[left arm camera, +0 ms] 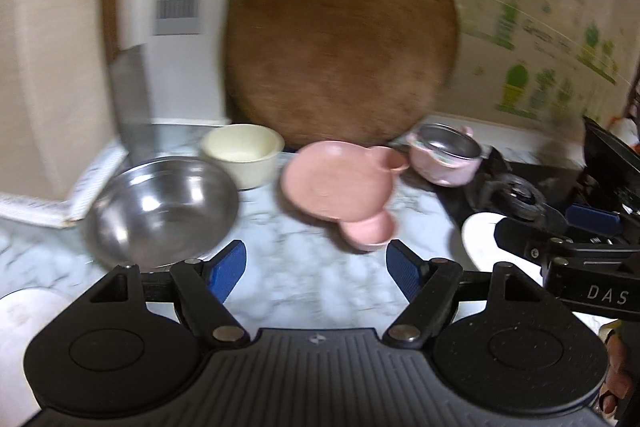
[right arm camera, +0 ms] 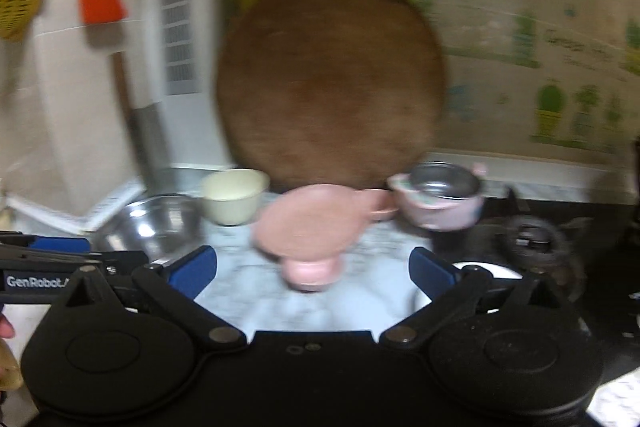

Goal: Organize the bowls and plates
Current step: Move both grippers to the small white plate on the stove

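Nearest the left wrist camera, the left gripper (left arm camera: 316, 269) stands with its blue pads well apart and nothing between them, only bare marble counter (left arm camera: 304, 251) below. The right gripper (right arm camera: 313, 273) is spread wider still and is likewise empty; the counter and the small cup of the pink plate (left arm camera: 332, 183) show between its fingers, but neither pad touches it.

The pink plate, shaped with two ear-like cups, sits on the counter straight ahead. Left of it stands a steel bowl (left arm camera: 162, 205), with a cream bowl (left arm camera: 242, 153) just behind that. To the plate's right is a pink pot (left arm camera: 446, 157) with a steel lining, beside the black stove (left arm camera: 520, 187). A white plate (left arm camera: 478, 239) lies near the stove, partly hidden by the right gripper. A round wooden board (left arm camera: 342, 43) leans against the wall behind the dishes.
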Demonstrator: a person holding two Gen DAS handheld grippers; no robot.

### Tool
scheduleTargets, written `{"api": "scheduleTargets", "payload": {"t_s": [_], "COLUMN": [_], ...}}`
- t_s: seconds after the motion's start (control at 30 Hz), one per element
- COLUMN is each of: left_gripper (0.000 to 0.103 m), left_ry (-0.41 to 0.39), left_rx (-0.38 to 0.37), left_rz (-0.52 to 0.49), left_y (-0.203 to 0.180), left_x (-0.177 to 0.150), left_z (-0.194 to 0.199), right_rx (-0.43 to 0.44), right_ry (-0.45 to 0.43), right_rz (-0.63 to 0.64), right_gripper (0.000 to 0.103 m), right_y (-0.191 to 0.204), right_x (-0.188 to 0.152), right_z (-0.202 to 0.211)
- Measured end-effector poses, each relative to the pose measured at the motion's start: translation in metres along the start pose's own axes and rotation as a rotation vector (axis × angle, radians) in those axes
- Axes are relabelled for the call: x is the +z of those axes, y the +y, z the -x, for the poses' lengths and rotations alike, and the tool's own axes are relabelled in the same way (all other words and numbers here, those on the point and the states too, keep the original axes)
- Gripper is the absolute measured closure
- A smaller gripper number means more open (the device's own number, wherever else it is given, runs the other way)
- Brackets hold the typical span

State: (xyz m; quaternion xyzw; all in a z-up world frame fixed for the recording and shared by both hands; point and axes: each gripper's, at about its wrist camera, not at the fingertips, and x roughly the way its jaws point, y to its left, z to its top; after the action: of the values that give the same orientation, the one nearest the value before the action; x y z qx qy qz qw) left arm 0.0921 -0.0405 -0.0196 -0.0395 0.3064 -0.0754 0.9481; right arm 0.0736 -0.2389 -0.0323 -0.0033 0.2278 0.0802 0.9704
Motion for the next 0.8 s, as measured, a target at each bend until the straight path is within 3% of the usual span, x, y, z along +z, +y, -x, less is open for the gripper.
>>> {"api": "scheduleTargets", "payload": {"t_s": [0.53,0.8], "left_gripper": [0.026,0.026], "left_ry": [0.085,0.173], "left_rx": [-0.138,-0.197], "left_rz": [-0.123,-0.152], "left_y": [-0.100,-0.134], "left_x": [0.006,0.003], "left_z": [-0.083,-0.132], "right_rx": [-0.233,-0.232], "right_ry": [0.093,0.183], "right_rz": [-0.027,-0.097], "right_gripper": [0.000,0.007], "right_y": [-0.106,-0.146], "right_x": [-0.031,-0.042], "right_z": [-0.017,-0.046]}}
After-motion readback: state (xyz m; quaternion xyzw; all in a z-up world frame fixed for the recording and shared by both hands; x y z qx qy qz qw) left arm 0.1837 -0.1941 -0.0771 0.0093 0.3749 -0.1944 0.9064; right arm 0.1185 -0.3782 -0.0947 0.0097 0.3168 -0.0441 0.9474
